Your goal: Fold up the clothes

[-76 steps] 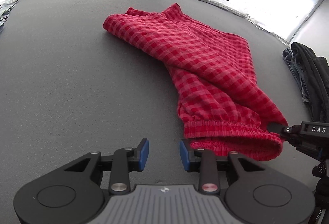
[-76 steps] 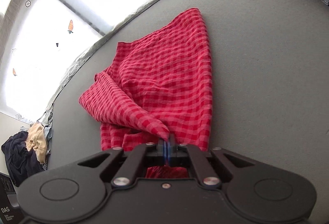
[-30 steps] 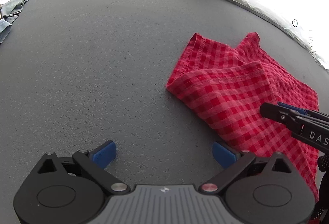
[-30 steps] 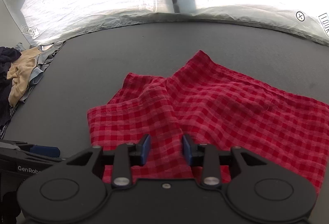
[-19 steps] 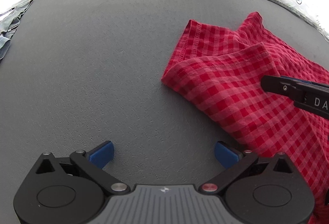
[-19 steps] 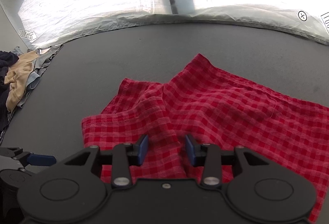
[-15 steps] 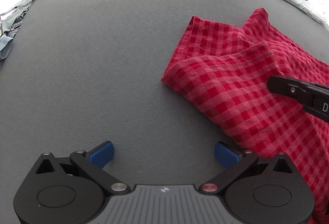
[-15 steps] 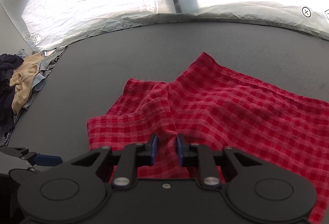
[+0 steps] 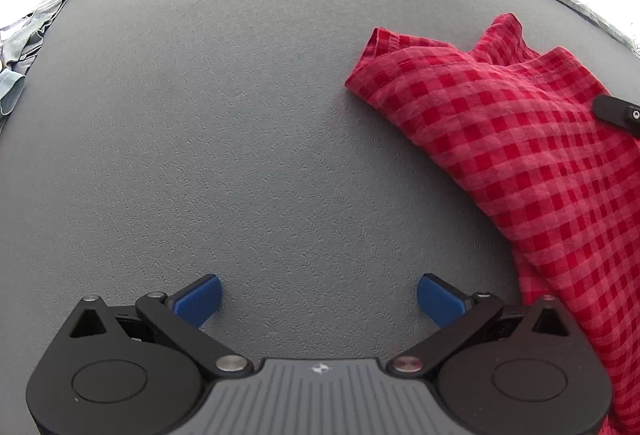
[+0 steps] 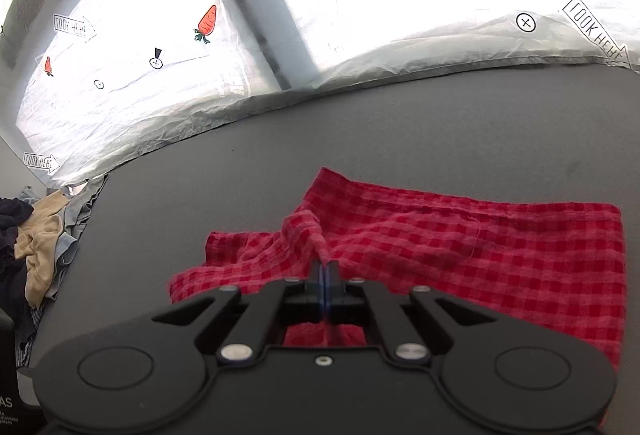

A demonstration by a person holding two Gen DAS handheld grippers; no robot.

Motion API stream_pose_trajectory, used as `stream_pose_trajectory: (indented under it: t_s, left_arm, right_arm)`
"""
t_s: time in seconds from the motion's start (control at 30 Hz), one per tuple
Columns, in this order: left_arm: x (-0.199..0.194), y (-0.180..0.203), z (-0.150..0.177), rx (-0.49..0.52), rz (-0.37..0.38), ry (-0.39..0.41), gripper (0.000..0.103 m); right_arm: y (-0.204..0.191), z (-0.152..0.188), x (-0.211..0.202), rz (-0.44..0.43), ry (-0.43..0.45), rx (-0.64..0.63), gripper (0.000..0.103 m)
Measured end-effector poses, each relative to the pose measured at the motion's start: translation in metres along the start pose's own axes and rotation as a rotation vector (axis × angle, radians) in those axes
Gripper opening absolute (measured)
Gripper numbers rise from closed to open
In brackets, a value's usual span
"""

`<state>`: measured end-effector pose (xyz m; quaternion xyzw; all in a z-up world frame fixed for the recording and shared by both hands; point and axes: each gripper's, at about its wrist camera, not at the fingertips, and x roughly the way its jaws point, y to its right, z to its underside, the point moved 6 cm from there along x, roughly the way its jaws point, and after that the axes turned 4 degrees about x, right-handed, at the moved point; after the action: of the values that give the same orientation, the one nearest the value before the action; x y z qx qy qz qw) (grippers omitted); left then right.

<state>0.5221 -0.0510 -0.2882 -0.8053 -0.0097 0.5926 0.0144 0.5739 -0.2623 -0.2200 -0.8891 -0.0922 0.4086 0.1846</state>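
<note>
**Red checked shorts pinched at a raised fold on the grey mat**

The red checked shorts [image 10: 460,255] lie spread on the grey mat [image 10: 400,139], filling the centre and right of the right wrist view. One hemmed edge runs along the far side, and a corner sits at the right of the frame. Near the middle of the cloth a ridge of fabric stands up in a small peak, drawn up off the mat. In the left wrist view the same shorts [image 9: 520,155] occupy the right side of the frame, with a hemmed corner pointing toward the upper centre and the rest trailing down toward the lower right.

The right gripper [image 10: 323,277] has its blue pads pressed together on that raised ridge, so it grips the shorts at the peak. Its black tip [image 9: 618,113] shows at the right edge of the left wrist view, resting over the cloth.

The left gripper [image 9: 319,299] hangs over bare mat [image 9: 240,135] at the lower centre of its frame, its blue pads [image 9: 198,299] spread wide with nothing between them, just left of the shorts' edge.

At the left edge of the right wrist view a pile of clothes [image 10: 36,247], beige, grey and dark, sits at the mat's border. Behind the mat hangs a white sheet [image 10: 160,83] printed with carrots and "LOOK HERE" arrows.
</note>
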Motion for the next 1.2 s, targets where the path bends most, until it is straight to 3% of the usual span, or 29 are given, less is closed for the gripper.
stream_pose_trajectory:
  t_s: [0.17, 0.33, 0.6, 0.7, 0.8, 1.0, 1.2]
  left_arm:
    - [-0.002, 0.0, 0.003, 0.001, -0.002, 0.002, 0.103]
    - [-0.004, -0.001, 0.005, 0.001, -0.003, 0.002, 0.103]
    - [-0.009, 0.0, 0.009, 0.004, -0.004, 0.01, 0.103]
    - [-0.011, 0.0, 0.012, 0.001, -0.004, 0.018, 0.103]
    - [-0.015, 0.001, 0.016, 0.003, 0.01, 0.021, 0.102]
    - [-0.055, 0.004, 0.045, -0.101, 0.298, 0.07, 0.093]
    - [-0.08, 0.032, 0.072, -0.012, 0.485, 0.12, 0.091]
  right_arm:
    - [0.077, -0.018, -0.011, 0.177, 0.061, 0.153, 0.001]
    - [0.132, -0.015, -0.024, 0.298, 0.074, 0.245, 0.001]
    - [0.151, -0.006, -0.022, 0.335, 0.056, 0.283, 0.002]
    - [0.147, -0.005, -0.027, 0.36, 0.052, 0.277, 0.007]
    - [0.142, 0.001, -0.045, 0.346, 0.065, 0.297, 0.02]
    - [0.128, 0.047, -0.09, 0.268, 0.035, 0.365, 0.026]
    - [0.115, 0.125, -0.13, 0.169, -0.044, 0.521, 0.029]
